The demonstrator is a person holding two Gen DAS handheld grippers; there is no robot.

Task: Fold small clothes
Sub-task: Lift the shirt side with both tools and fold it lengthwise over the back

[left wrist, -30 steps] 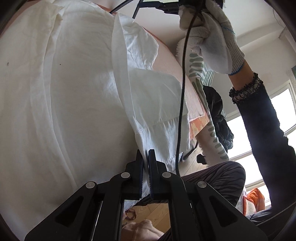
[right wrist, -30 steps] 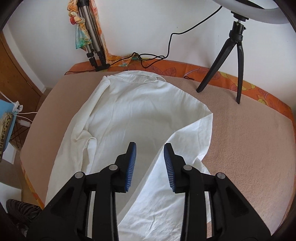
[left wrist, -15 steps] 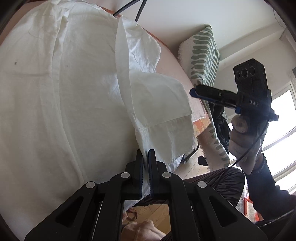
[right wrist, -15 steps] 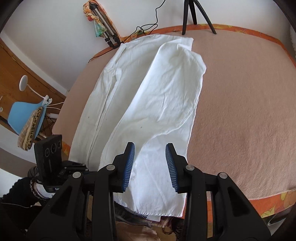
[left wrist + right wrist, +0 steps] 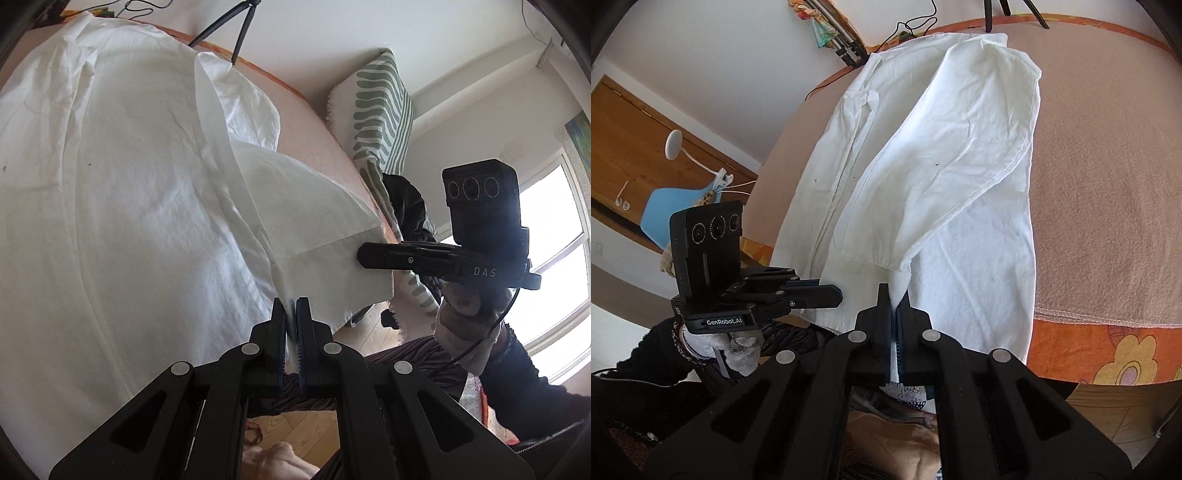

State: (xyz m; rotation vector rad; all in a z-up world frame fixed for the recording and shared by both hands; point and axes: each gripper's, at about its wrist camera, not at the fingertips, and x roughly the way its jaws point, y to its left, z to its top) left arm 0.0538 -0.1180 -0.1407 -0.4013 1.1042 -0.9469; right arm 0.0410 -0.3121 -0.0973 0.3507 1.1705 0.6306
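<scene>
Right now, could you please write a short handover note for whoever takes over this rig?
Left tool: shut on the white shirt at its near hem.
Right tool: shut on the same hem, further along.
The shirt lies on the bed, collar at the far end, one sleeve already folded in over the body; the hem hangs off the near edge.
Left: probably bring the hem up toward the collar, then finish folding.

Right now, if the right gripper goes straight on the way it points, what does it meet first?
The right gripper is already shut on the white shirt; straight on it would probably only push further into that shirt lying on the bed.
</scene>
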